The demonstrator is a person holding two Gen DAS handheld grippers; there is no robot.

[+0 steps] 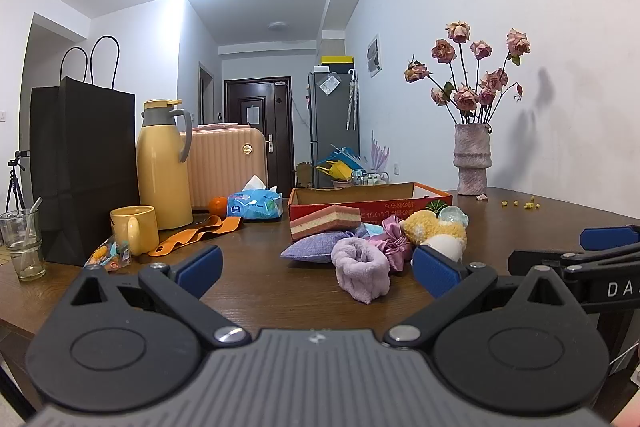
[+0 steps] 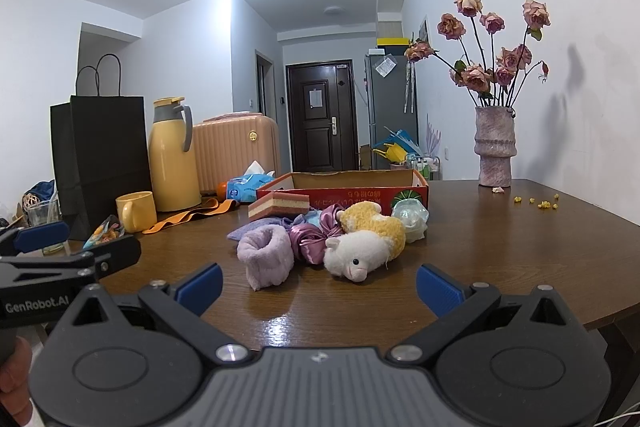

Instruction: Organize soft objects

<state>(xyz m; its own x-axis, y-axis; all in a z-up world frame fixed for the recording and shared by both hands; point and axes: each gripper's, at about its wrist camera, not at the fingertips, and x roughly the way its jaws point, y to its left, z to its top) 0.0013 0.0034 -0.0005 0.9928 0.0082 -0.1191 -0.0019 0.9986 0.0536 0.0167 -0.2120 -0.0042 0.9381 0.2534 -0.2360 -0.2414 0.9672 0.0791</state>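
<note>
A pile of soft things lies mid-table in front of a red cardboard box: a rolled lilac towel, a purple satin scrunchie, a yellow-and-white plush lamb, a layered pink sponge, a lavender sachet and a pale green mesh puff. My left gripper is open and empty, short of the towel. My right gripper is open and empty, short of the lamb.
On the left stand a black paper bag, a yellow thermos, a yellow mug, a glass, an orange strap, a tissue pack and an orange. A vase of dried roses stands back right.
</note>
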